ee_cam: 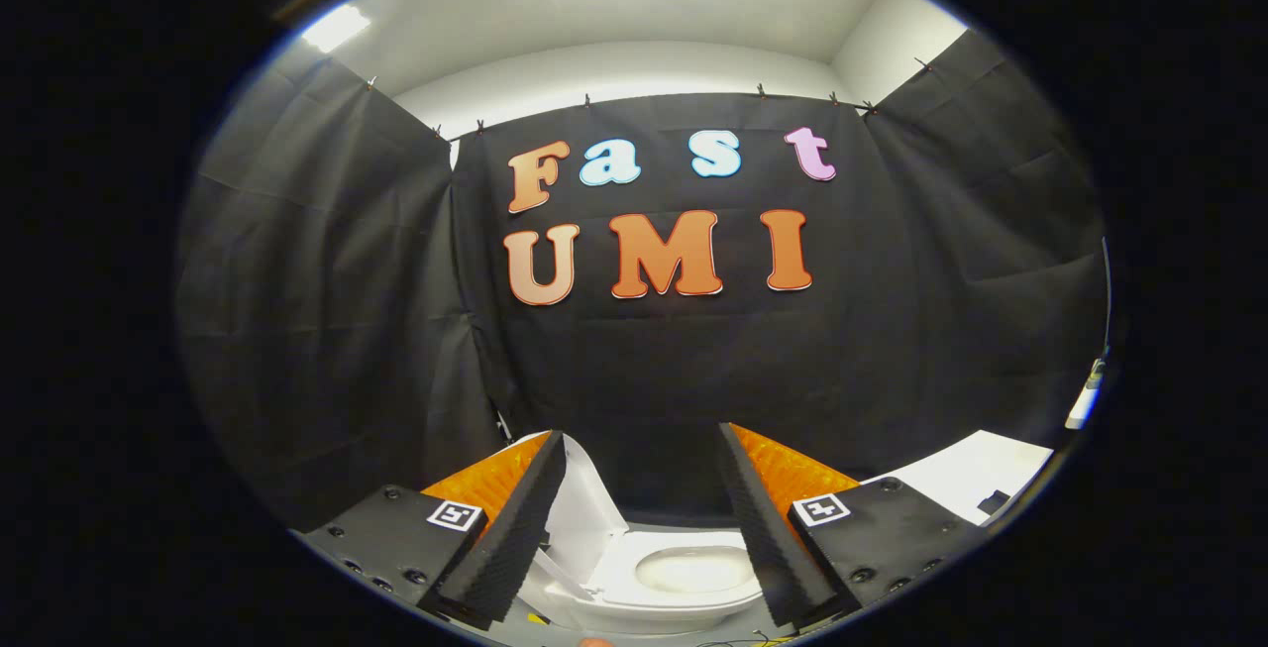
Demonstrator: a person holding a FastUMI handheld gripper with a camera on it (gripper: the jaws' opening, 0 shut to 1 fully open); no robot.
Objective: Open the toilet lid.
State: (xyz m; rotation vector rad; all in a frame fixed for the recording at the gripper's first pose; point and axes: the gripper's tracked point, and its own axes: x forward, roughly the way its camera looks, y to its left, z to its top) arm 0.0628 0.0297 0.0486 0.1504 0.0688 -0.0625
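Looking down past the tool (pixel 642 513), fingers spread wide and holding nothing, the toilet lid (pixel 584 508) already stands raised at the left of the bowl (pixel 693 568). Bumping it could drop it shut again.

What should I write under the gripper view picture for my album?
Open gripper hovering apart above a white toilet, its white lid already raised, black cloth wall behind.

Toilet (pixel 684 578): near rim cut off below; sides hidden behind the spread fingers (pixel 515 528). Lid (pixel 584 508): raised, its left edge behind a finger. Small white object (pixel 1082 409) by the right wall: too small to identify.
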